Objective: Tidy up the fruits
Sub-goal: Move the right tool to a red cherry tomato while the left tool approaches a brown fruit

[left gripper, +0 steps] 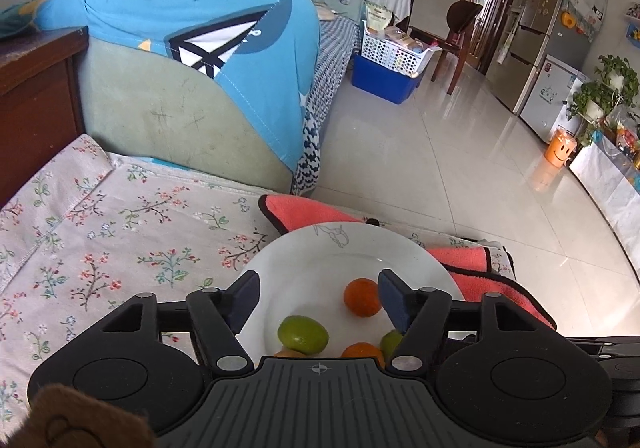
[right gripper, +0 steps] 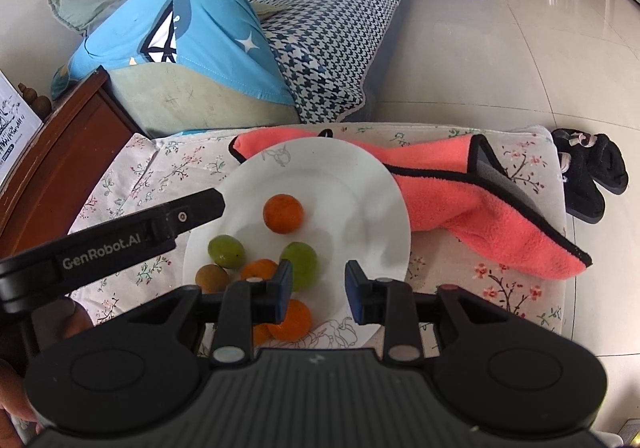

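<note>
Both two-finger tools poised over the round white ceramic plate point(right gripper: 360, 184) on the floral-print cloth point(left gripper: 120, 232), a coral fleece towel with black trim point(right gripper: 472, 200) tucked under the plate's far rim.

Left gripper point(left gripper: 318, 298): jaws well apart, nothing between the blue pads. In the left wrist view, the small round orange citrus fruit point(left gripper: 362, 297) sitting just inside the right-hand pad, toward one o'clock from the midpoint of the gap; the oval green fruit point(left gripper: 303, 334) lower, at about seven o'clock, close in under the tool body. More fruit at five o'clock, half hidden by the finger linkage.

Right gripper point(right gripper: 318, 290): jaws apart by a narrower gap, empty, only bare plate between the pads. In the right wrist view, fruit clustered from nine to eleven o'clock of that gap: a second green fruit point(right gripper: 300, 265) partly behind the left-hand pad, an orange one point(right gripper: 291, 320) below and behind the same finger. Far orange fruit point(right gripper: 282, 213) at eleven o'clock, standing alone.

Judged from this: all visible fruit already on the plate, so possibly sorting by colour remaining, though the aim cannot be told. Left tool better placed for the far orange fruit; near-spherical, so no long axis to align. Green ovals needing a grip across the short axis.
</note>
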Tool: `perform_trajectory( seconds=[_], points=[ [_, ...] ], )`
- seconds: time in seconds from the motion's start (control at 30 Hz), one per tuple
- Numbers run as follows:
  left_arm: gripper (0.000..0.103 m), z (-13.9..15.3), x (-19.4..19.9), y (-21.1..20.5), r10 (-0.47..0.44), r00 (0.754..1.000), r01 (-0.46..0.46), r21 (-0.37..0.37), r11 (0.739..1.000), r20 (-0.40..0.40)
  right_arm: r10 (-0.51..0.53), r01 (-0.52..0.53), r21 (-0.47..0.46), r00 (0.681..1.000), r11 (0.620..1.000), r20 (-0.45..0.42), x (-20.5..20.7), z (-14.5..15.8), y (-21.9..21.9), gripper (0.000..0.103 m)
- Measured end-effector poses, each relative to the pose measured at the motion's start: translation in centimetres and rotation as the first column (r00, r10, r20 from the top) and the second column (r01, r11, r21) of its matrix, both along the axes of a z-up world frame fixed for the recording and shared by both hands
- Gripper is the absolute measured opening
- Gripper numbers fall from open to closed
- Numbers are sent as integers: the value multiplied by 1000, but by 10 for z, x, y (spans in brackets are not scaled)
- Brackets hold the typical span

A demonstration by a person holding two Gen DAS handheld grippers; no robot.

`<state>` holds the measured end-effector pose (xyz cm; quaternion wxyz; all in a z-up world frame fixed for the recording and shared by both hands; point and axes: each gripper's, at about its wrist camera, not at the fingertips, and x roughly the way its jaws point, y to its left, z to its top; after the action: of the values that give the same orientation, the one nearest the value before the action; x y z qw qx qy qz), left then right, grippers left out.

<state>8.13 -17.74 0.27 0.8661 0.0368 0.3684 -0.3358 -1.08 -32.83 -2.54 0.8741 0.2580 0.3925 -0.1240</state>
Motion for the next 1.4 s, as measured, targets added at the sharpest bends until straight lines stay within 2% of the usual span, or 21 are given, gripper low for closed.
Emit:
perform_trajectory(
  seconds=[0.13, 0.3, 0.47, 0.83, 1.17, 1.3, 1.4],
  points=[
    [72, 11, -4, 13, 33, 999, -34, 38, 999, 26, 1, -1, 4, 1000, 1000, 27, -2, 9, 4, 30],
    [73, 18, -12, 28, 43, 997, -50, 120, 992, 59, 22, -22, -5, 998, 1000, 50, -6, 19, 12, 31],
    [73, 23, -15, 48, 52, 998, -56, 130, 990, 37, 48, -46, -28, 997, 999, 56, -12, 27, 24, 31],
    [73, 36, -29, 95, 83, 995, -90, 157, 984, 51, 128, -122, -71, 989, 990, 79, -30, 39, 59, 33],
    [74, 23, -22, 128, 125, 992, -124, 192, 973, 10, 215, -210, -78, 975, 975, 60, -42, 35, 90, 34],
    [74, 15, -17, 133, 133, 991, -125, 205, 971, -22, 272, -268, -88, 962, 960, 38, -43, 29, 101, 34],
    [74, 6, -16, 131, 122, 992, -113, 242, 964, -21, 316, -313, -99, 949, 945, 17, -42, 23, 109, 34]
  ],
)
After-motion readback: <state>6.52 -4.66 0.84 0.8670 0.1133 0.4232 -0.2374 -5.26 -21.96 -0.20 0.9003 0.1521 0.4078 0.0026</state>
